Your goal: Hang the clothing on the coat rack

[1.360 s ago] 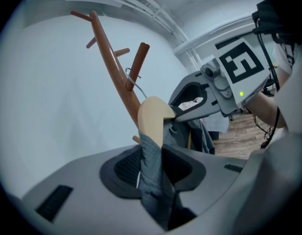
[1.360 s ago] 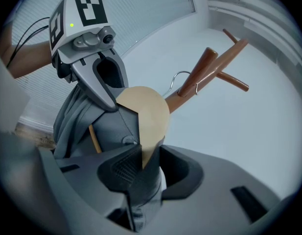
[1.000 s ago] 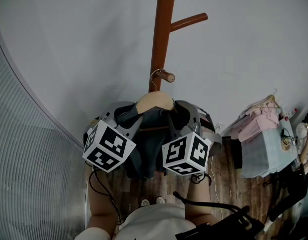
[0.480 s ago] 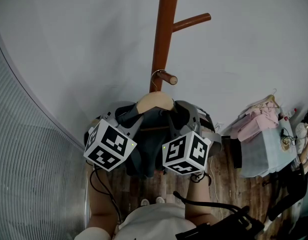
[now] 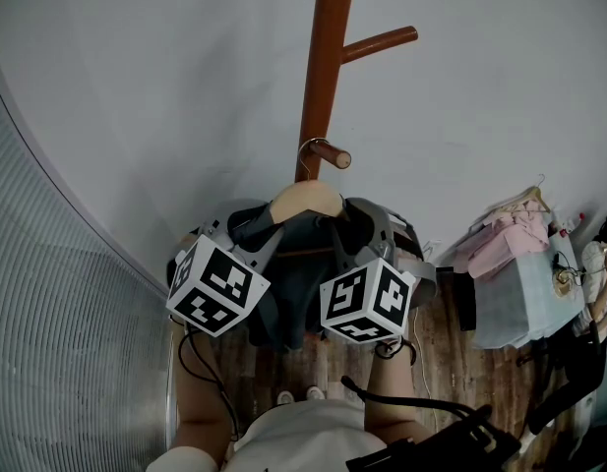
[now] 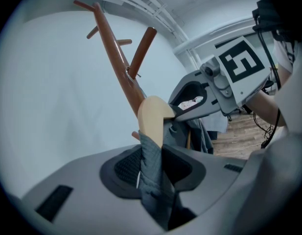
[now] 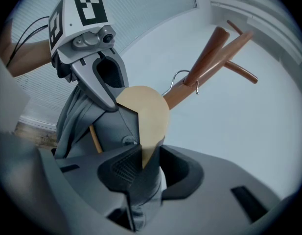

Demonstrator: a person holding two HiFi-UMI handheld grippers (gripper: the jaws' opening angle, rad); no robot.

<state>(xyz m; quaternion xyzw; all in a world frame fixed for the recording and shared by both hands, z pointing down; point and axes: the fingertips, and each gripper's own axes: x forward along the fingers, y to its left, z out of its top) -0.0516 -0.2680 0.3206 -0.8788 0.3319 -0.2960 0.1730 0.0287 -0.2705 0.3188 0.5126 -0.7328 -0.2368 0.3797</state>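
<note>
A brown coat rack (image 5: 323, 67) stands against the white wall. The metal hook (image 5: 305, 148) of a pale wooden hanger (image 5: 305, 198) curls over the rack's short lower peg (image 5: 333, 153). A grey garment (image 5: 293, 283) hangs on the hanger. My left gripper (image 5: 249, 229) is shut on the cloth over the hanger's left shoulder, and my right gripper (image 5: 357, 226) on the right shoulder. In the left gripper view, grey cloth (image 6: 151, 173) fills the jaws below the hanger (image 6: 151, 119). The right gripper view shows the hanger (image 7: 147, 115) and cloth (image 7: 141, 190) pinched the same way.
A longer peg (image 5: 380, 42) sticks out higher on the rack. A heap of pink and pale clothes (image 5: 515, 239) lies at the right on the wooden floor (image 5: 441, 347). A ribbed blind (image 5: 67, 362) fills the left side. Black gear (image 5: 451, 441) lies near my feet.
Hardly anything differs: both grippers keep their hold on the garment and hanger at the peg, and the head view has drifted very slightly.
</note>
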